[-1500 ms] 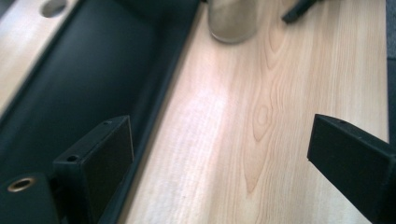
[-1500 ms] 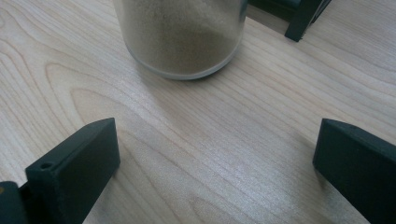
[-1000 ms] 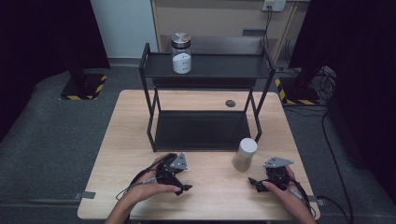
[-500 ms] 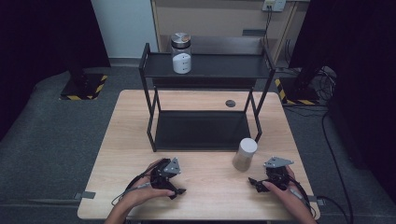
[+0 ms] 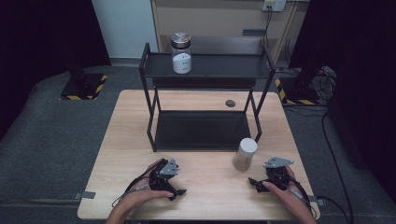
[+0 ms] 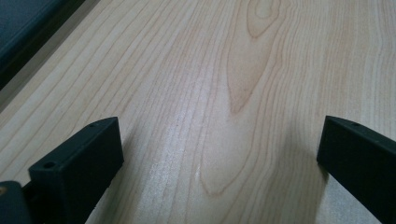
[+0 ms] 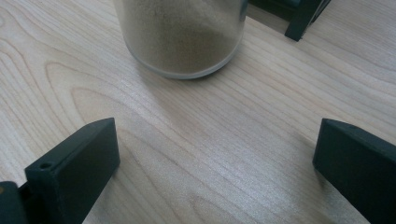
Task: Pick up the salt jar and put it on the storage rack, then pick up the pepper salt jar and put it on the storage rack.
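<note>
The jar of brown powder (image 5: 244, 154) stands upright on the table (image 5: 205, 196), just in front of the rack's (image 5: 205, 70) right front leg and just ahead of the right gripper (image 5: 256, 183); in the right gripper view its lower body (image 7: 180, 35) sits beyond the two black jaws, which stand wide apart with only bare wood between them. A second jar, holding white powder (image 5: 180, 52), already stands on the rack's top shelf, so the work looks partly done: judging by that, the brown jar is yet to be gripped and lifted, and the lower shelf (image 5: 201, 130) is bare. The left gripper (image 5: 173, 187) rests low by the table's near edge, jaws apart over plain wood grain, nothing between them. Against the earlier high views, the left hand has sunk and drawn nearer the table's front edge, and its jaws have just been opening, while the right hand and both jars sit where they were.
</note>
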The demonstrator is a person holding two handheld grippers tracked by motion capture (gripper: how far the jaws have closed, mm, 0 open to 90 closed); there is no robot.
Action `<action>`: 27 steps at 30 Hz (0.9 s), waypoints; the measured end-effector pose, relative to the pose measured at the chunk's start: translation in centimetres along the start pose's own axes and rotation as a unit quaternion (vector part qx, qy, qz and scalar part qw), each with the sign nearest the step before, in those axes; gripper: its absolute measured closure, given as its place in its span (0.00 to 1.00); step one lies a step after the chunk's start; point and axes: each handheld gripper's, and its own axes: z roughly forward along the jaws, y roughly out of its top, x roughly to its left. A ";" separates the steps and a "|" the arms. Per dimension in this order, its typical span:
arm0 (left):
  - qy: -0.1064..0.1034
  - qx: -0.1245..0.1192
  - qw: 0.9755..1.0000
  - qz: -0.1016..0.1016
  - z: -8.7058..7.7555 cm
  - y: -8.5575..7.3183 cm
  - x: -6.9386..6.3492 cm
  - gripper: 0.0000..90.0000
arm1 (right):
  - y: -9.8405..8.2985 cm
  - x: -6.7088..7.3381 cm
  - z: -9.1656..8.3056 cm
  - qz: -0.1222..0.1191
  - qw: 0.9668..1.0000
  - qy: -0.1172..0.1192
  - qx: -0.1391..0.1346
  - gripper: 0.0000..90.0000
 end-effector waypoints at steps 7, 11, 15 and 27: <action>0.000 0.000 1.000 0.000 0.0 0.0 0.0 0.00 | 0.0 0.0 0.0 0.000 1.000 0.000 0.000 0.02; 0.000 0.000 1.000 0.000 0.0 0.0 0.0 0.00 | 0.0 0.0 0.0 0.000 1.000 0.000 0.000 0.02; 0.001 0.000 1.000 0.000 0.0 0.0 0.0 0.00 | 0.0 0.1 0.0 0.001 1.000 -0.001 0.000 0.01; 0.002 -0.001 1.000 -0.002 0.0 0.0 -0.1 0.00 | 0.8 -0.6 -1.5 0.005 1.000 0.016 -0.006 0.09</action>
